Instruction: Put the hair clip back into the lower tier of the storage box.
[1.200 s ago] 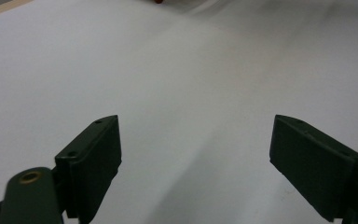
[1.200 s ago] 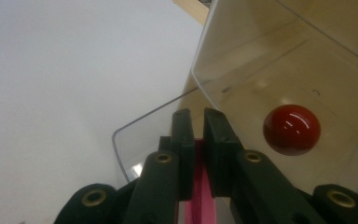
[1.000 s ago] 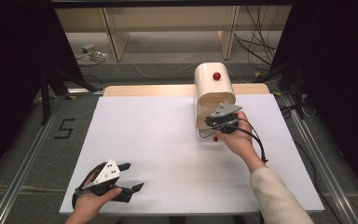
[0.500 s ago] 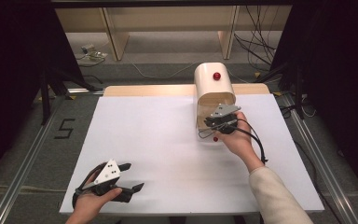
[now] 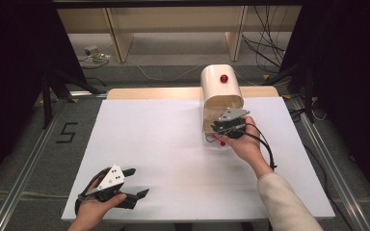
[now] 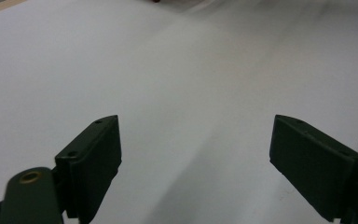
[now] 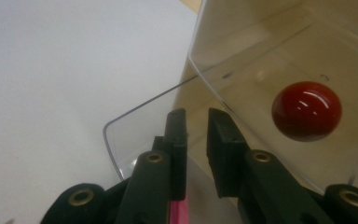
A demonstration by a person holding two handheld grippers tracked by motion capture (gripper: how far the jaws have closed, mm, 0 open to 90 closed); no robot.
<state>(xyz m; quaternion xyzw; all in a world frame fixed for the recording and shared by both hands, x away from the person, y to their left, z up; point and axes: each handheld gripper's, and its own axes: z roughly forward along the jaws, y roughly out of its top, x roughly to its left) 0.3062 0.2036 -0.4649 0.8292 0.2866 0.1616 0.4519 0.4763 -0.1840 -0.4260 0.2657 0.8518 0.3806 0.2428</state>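
A cream roll-top box (image 5: 220, 91) with a red knob (image 5: 224, 78) on top stands at the back of the white table (image 5: 164, 144). A clear curved door (image 7: 261, 60) hangs at its front opening. Through it I see a red ball shape (image 7: 306, 109). My right gripper (image 5: 213, 128) reaches into that opening. In the right gripper view its jaws (image 7: 196, 114) stand almost together, with the clear door's edge running into the thin gap. My left gripper (image 5: 137, 182) rests at the near left of the table, held in a hand, open (image 6: 196, 140) with nothing between its jaws.
A flat clear panel (image 7: 135, 130) with a rounded corner lies on the table under the right gripper. A cable (image 5: 265, 144) trails from the right gripper over the wrist. Metal rails (image 5: 24, 178) run along both sides of the table. Shelving legs (image 5: 115, 33) and loose cables lie on the floor behind.
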